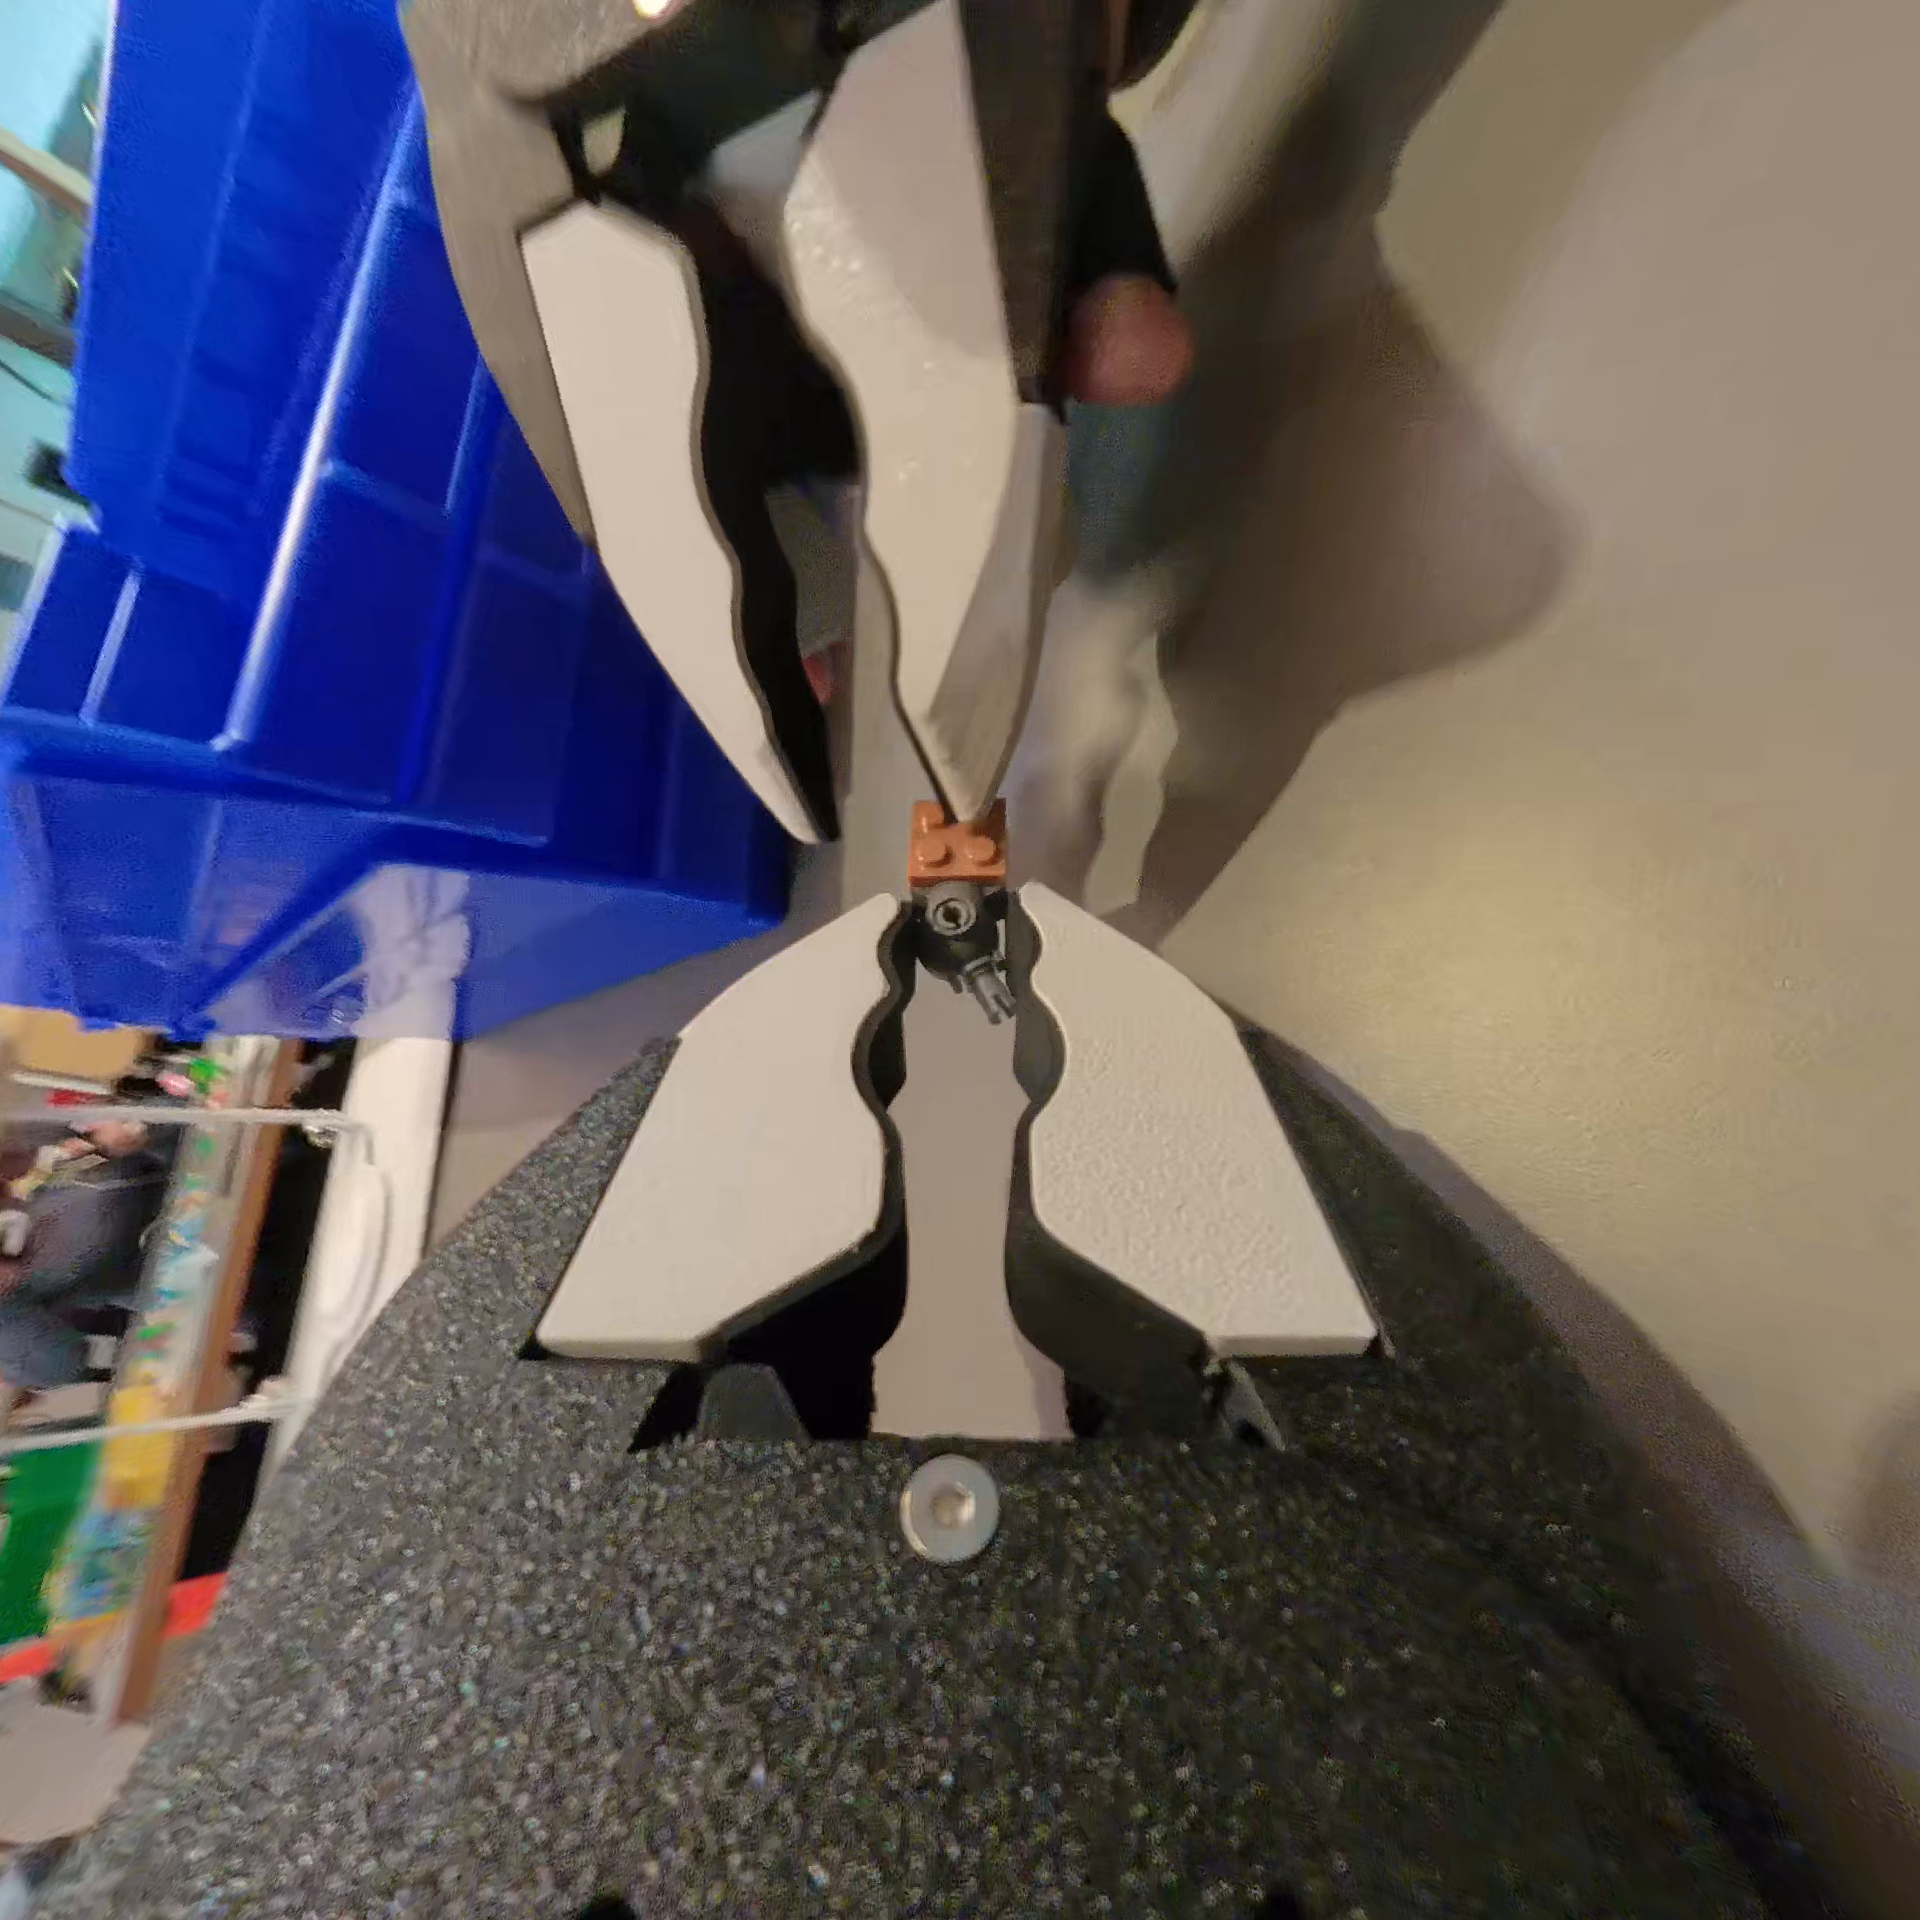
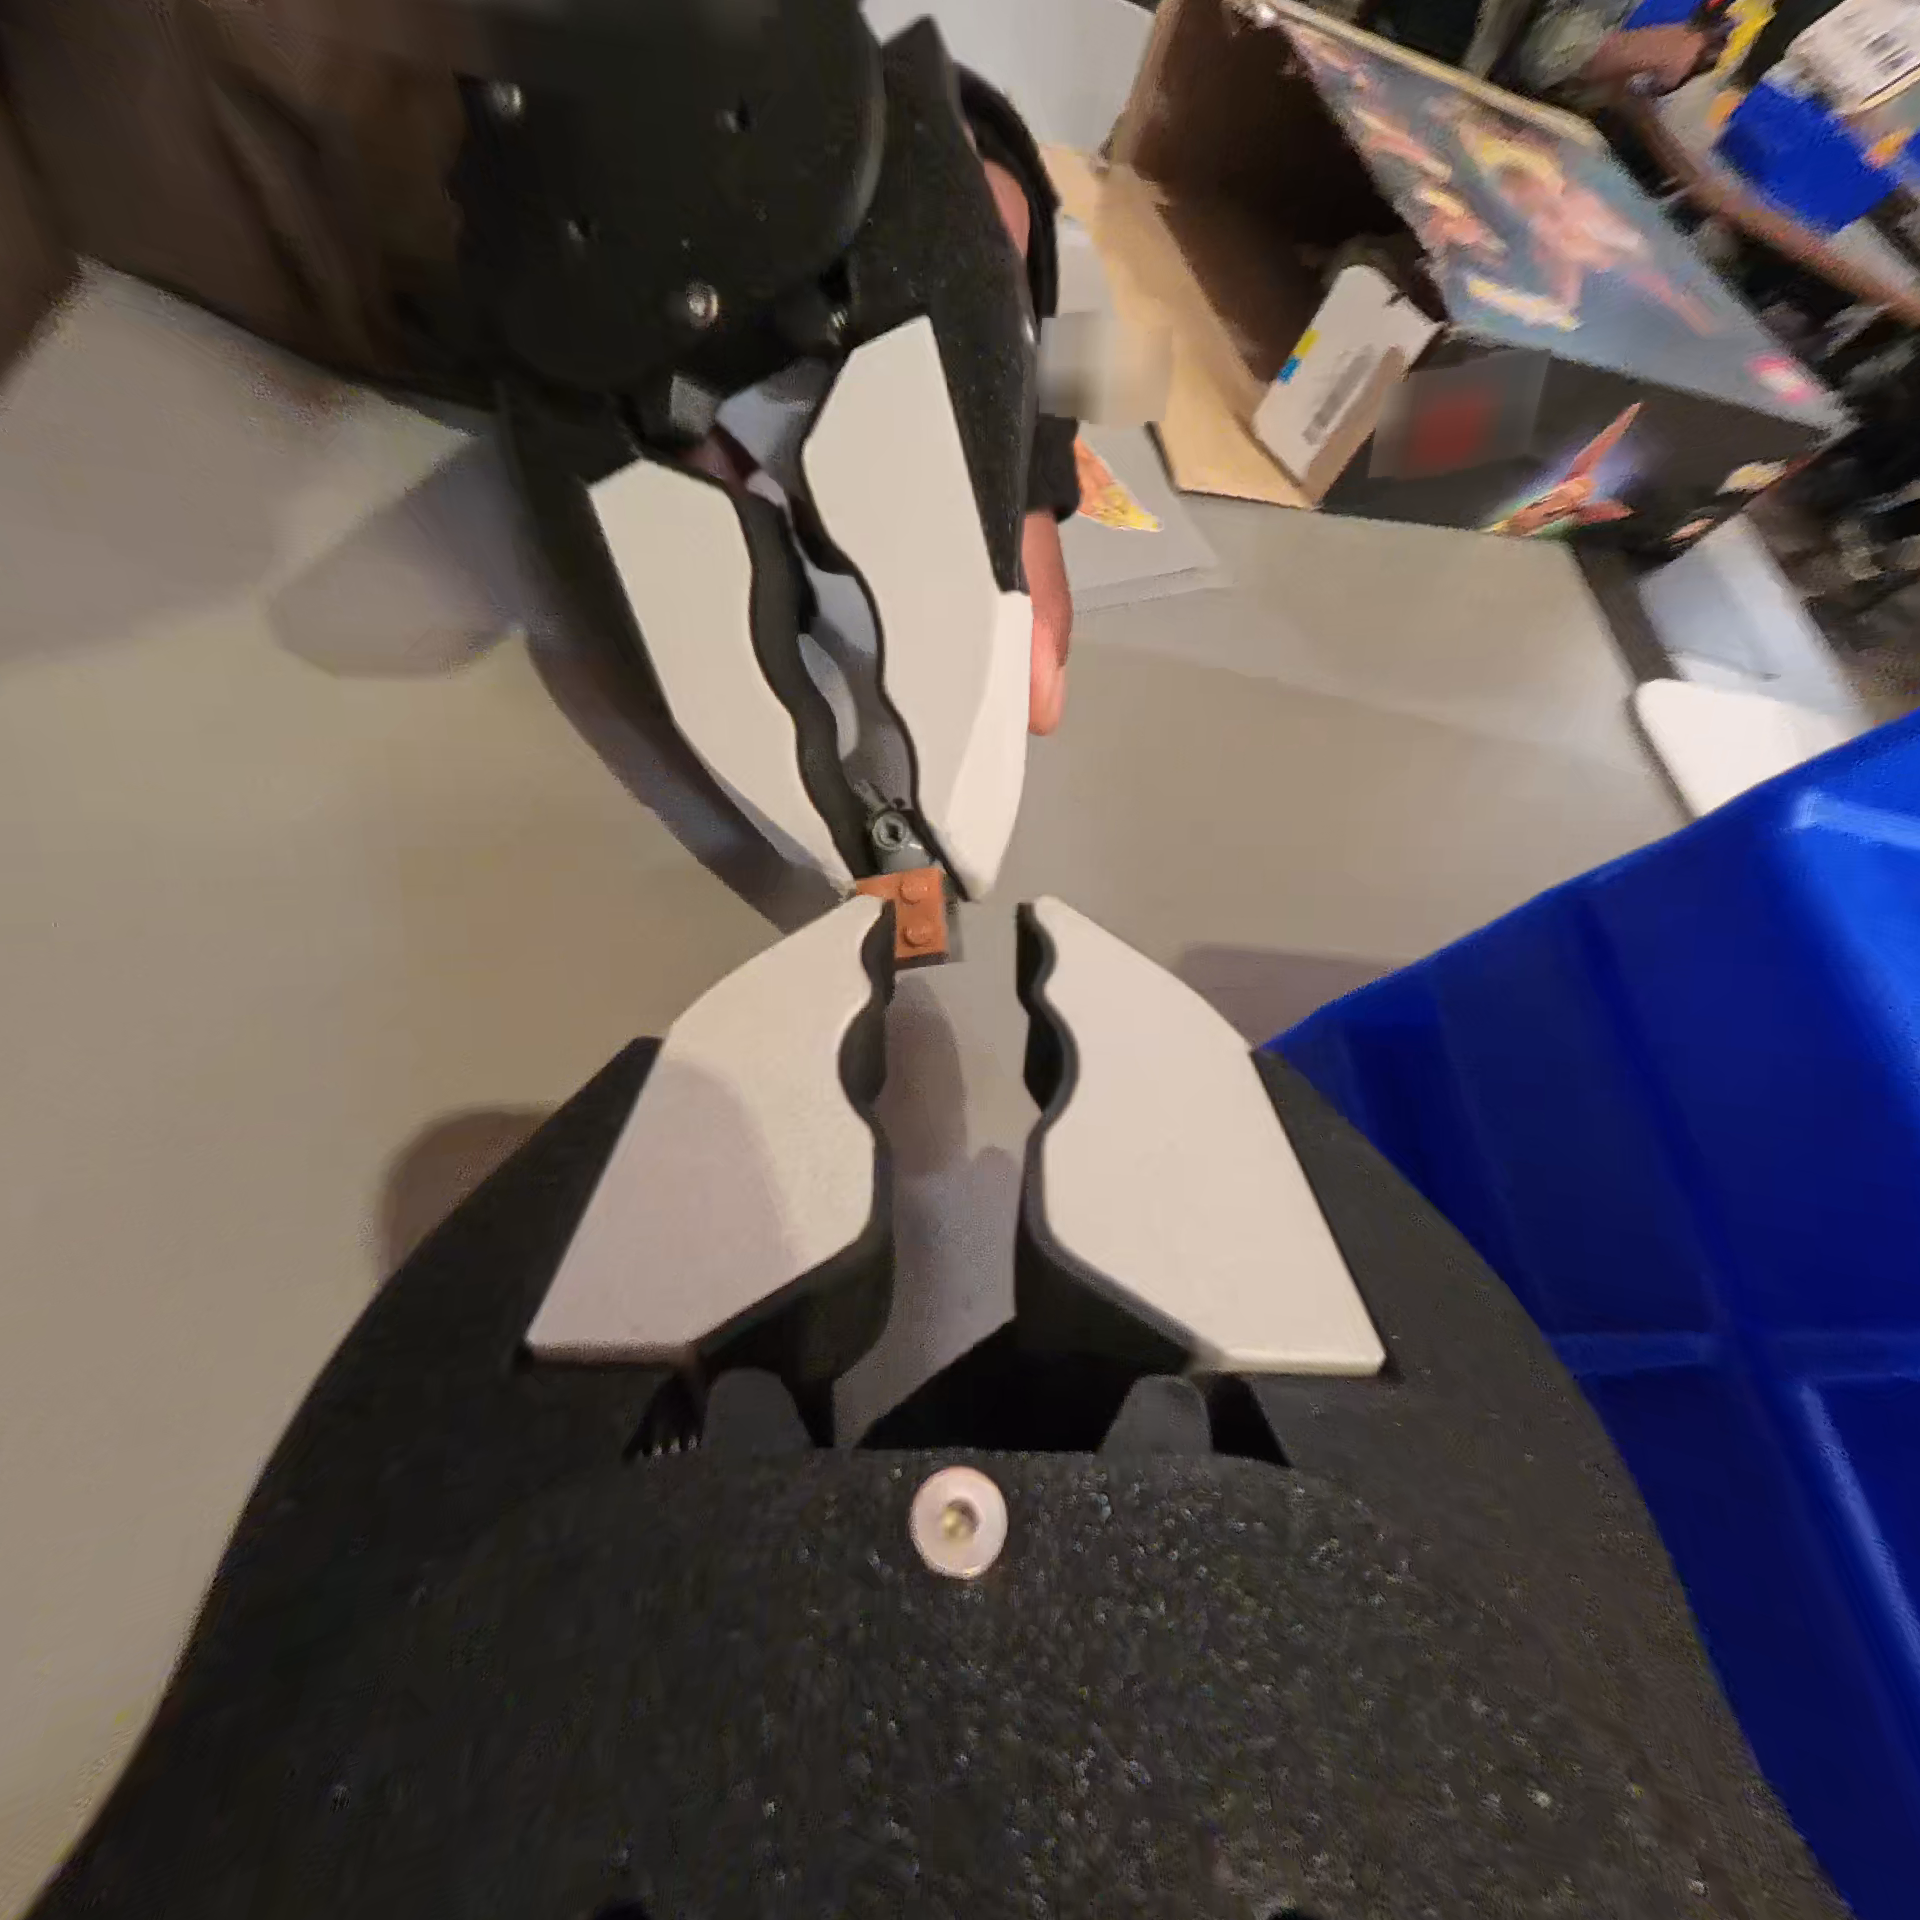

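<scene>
My left gripper (image 1: 956, 906) is shut on a small dark grey toy-brick piece (image 1: 958, 925) with a pin sticking back between the fingers. A small brown studded plate (image 1: 961, 847) sits against the front of that piece, just past my fingertips. My right gripper (image 2: 945, 916) faces it tip to tip and is open; the brown plate (image 2: 920, 925) lies against its left fingertip (image 2: 857, 920). In the left wrist view the right gripper (image 1: 894, 826) comes down from above, one fingertip (image 1: 971, 805) touching the plate. In the right wrist view the left gripper (image 2: 904, 881) grips the grey piece (image 2: 894, 836).
A large blue plastic bin with compartments (image 1: 312, 623) stands close by on the pale table (image 1: 1558, 935); it also shows at the right of the right wrist view (image 2: 1662, 1195). An open cardboard box with colourful printed sides (image 2: 1403, 260) stands behind. A person's hand (image 2: 1049, 623) holds the left gripper. Only a small space, under 4 cm, lies between the two pairs of fingers.
</scene>
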Tool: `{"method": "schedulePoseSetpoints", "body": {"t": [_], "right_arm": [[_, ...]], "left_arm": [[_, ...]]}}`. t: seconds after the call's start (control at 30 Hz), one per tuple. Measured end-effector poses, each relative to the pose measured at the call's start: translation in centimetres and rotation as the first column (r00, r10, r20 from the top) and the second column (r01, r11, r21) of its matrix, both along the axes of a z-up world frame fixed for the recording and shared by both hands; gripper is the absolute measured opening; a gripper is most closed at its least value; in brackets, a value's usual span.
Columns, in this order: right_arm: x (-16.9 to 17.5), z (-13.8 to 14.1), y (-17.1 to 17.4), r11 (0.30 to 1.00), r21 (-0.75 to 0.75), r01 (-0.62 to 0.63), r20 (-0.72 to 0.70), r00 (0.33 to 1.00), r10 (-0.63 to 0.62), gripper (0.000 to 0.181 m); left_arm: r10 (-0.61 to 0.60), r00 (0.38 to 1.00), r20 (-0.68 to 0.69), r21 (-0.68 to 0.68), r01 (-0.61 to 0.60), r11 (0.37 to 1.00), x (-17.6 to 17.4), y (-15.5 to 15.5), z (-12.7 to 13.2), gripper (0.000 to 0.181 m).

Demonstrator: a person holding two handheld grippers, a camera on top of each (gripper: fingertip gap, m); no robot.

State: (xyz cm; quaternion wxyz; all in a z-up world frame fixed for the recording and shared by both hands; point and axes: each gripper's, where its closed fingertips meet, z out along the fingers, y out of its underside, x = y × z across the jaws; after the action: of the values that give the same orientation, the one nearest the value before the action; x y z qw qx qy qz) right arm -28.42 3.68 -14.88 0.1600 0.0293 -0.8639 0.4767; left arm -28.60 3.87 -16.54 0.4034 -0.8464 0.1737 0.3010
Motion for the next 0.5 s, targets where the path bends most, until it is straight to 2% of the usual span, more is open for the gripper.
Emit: {"method": "schedulePoseSetpoints", "body": {"t": [0.1, 0.2, 0.4, 0.5], "right_arm": [[-0.7, 0.1, 0.3, 0.997, 0.063, 0.042, -0.133, 0.991, -0.033, 0.027], [-1.1, -0.2, 0.4, 0.985, 0.15, 0.084, -0.243, 0.969, -0.045, 0.028], [-1.6, -1.8, 0.7, 0.941, 0.304, 0.149, -0.354, 0.935, -0.034, 0.032], [-2.1, -1.8, 0.5, 0.931, 0.31, 0.193, -0.395, 0.917, -0.059, 0.033]], "left_arm": [[0.055, 0.998, 0.032, -0.003, -0.055, 0.998, -0.6, -0.2, 0.0, 0.016], [0.091, 0.996, -0.013, -0.03, -0.092, 0.995, -1.1, -0.3, -0.2, 0.016], [0.139, 0.986, -0.093, -0.035, -0.143, 0.989, -1.7, -0.3, 0.4, 0.016], [0.134, 0.984, -0.116, -0.037, -0.139, 0.99, -1.4, -0.1, 0.7, 0.016]]}}
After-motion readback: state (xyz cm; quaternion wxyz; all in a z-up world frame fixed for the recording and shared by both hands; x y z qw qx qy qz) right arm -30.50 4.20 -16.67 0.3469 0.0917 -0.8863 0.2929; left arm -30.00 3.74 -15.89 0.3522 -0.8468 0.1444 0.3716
